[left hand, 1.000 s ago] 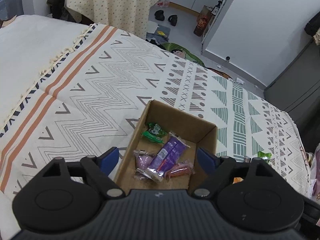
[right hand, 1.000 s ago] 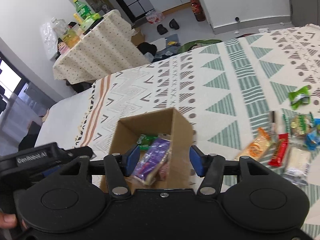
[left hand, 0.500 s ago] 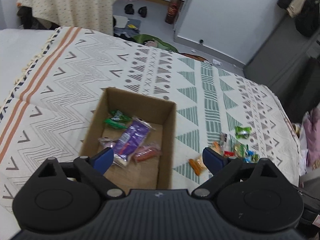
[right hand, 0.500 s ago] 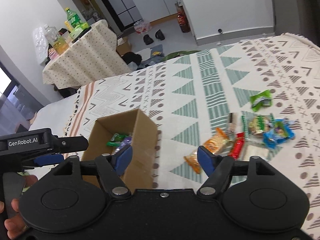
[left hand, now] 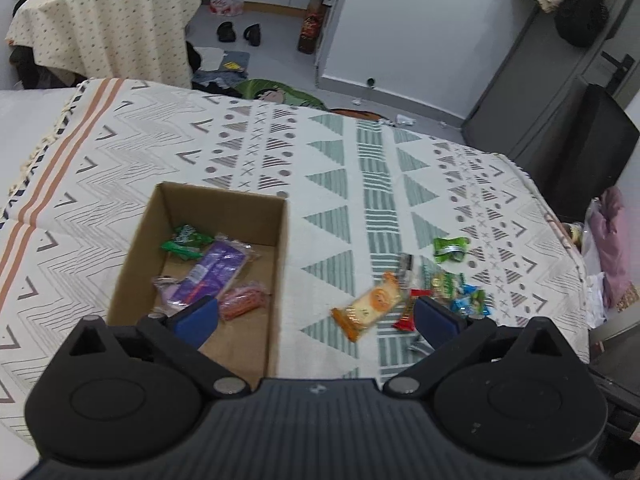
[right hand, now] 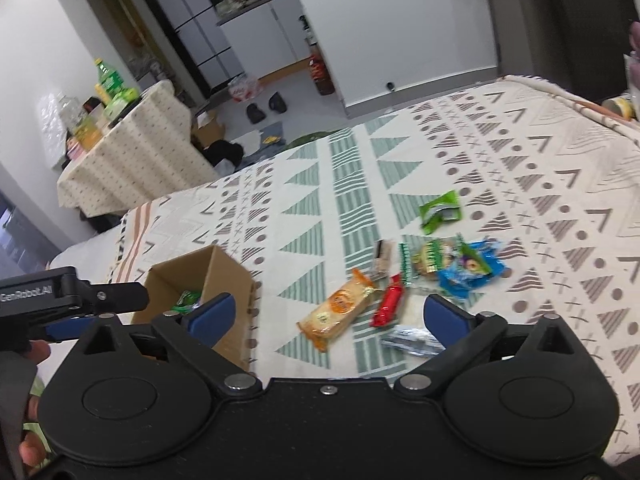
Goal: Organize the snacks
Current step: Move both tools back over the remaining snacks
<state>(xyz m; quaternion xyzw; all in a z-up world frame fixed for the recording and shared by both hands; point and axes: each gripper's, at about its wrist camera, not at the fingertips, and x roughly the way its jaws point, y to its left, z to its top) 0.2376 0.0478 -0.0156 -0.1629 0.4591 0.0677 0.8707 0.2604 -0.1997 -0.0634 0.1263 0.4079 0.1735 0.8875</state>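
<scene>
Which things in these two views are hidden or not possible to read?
- Left wrist view: the left tool covers the cardboard box's near wall.
- Right wrist view: the box wall hides most snacks inside; only a green packet shows.
- Both views: wrapper print, like the orange packet, is too blurred.
</scene>
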